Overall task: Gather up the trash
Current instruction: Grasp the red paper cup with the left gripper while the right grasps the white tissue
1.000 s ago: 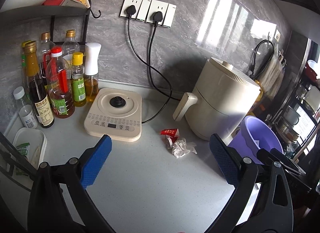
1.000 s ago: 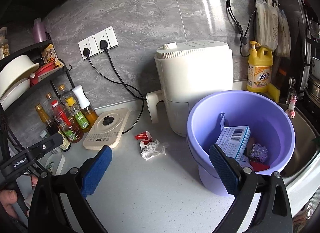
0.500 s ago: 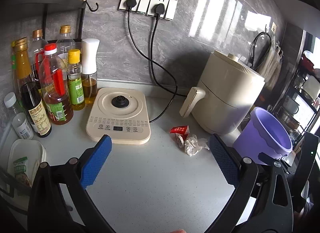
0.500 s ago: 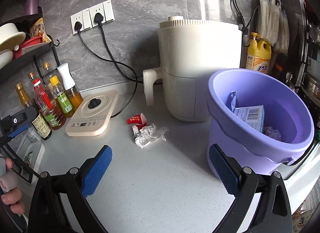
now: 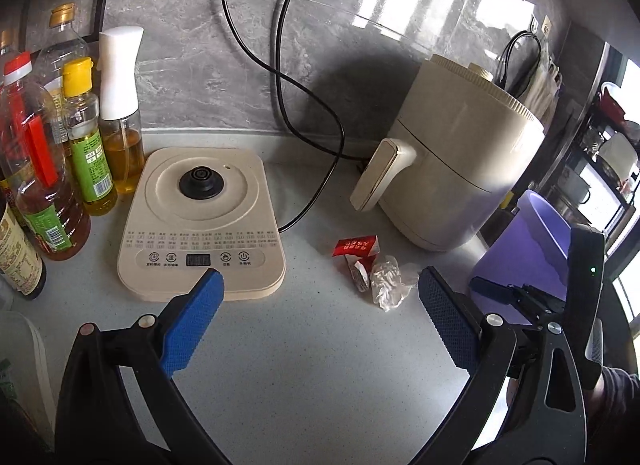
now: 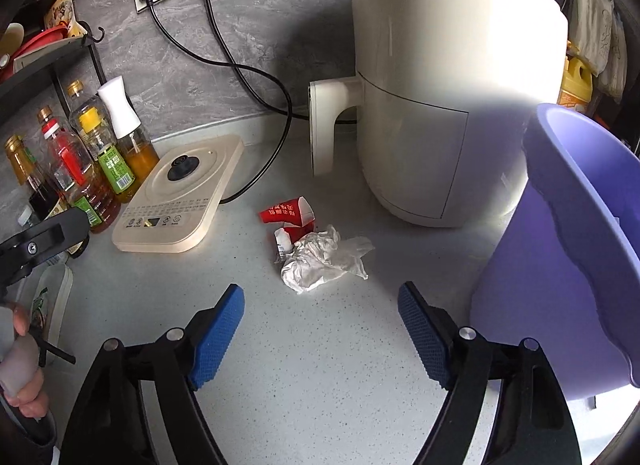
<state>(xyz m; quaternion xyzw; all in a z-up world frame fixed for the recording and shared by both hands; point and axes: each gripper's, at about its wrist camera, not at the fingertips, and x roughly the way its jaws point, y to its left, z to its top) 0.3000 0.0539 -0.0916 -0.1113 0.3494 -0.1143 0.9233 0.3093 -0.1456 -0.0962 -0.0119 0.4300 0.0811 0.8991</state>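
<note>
Counter: wrapper lying at centre, touching carton behind it. Base sitting left, bottles beyond it. Fryer standing behind right; bucket far right.

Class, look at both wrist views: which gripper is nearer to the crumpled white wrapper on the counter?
Right, as far as the views show. The right gripper points at the crumpled white wrapper, which lies just beyond its open fingers. The left gripper is aimed left of it; the wrapper sits by its right finger.
</note>
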